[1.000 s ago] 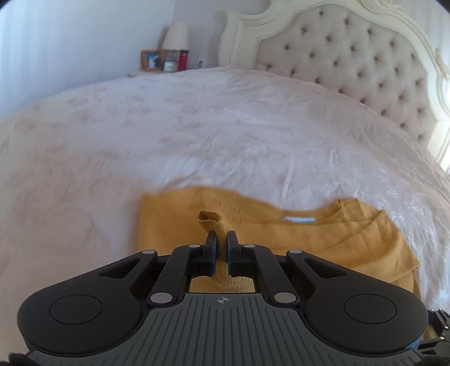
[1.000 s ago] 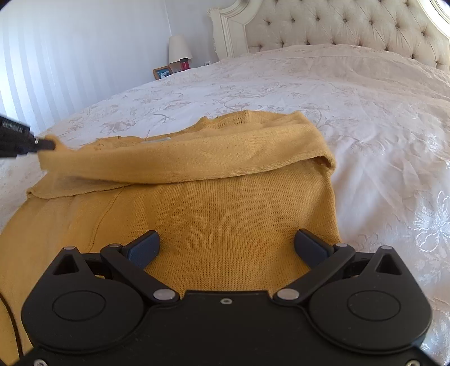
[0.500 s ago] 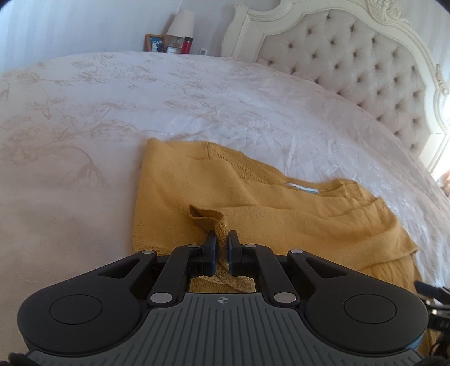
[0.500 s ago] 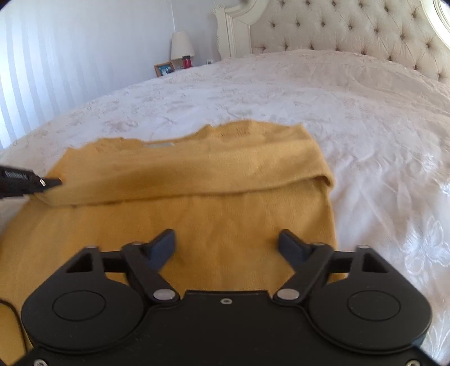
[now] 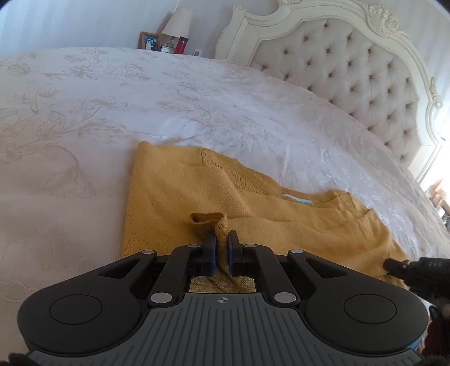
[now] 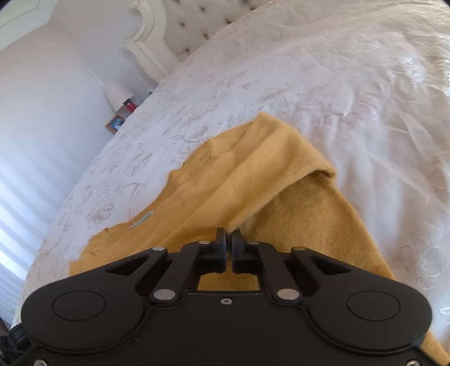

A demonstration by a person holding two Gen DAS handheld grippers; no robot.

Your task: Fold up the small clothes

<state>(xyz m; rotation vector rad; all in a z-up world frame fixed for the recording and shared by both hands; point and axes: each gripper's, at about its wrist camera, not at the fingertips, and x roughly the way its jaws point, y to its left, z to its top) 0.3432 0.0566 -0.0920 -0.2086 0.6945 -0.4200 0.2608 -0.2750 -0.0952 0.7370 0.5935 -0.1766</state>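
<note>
Pinching the mustard sweater (image 5: 174, 194) on the bedspread (image 5: 84, 118) with both grippers, mid-fold.

Left gripper (image 5: 222, 247) was clamped on a sleeve cuff (image 5: 209, 221), the knit running down between its jaws; judged a hold to lay the sleeve across the body of the garment. Right gripper (image 6: 228, 242) had its jaws drawn together at the lower edge of the folded-over sleeve band (image 6: 253, 174); a sliver of yellow showed between them, so probably gripping fabric, though blur left this uncertain. Sweater lay flat near the foot side of the bed, collar label (image 5: 296, 198) toward the headboard (image 5: 351, 70). Left hem edge sat straight with bare spread beyond it; wide open cover on all sides, nothing near. Nightstand lamp (image 5: 178, 21) stood well apart.
</note>
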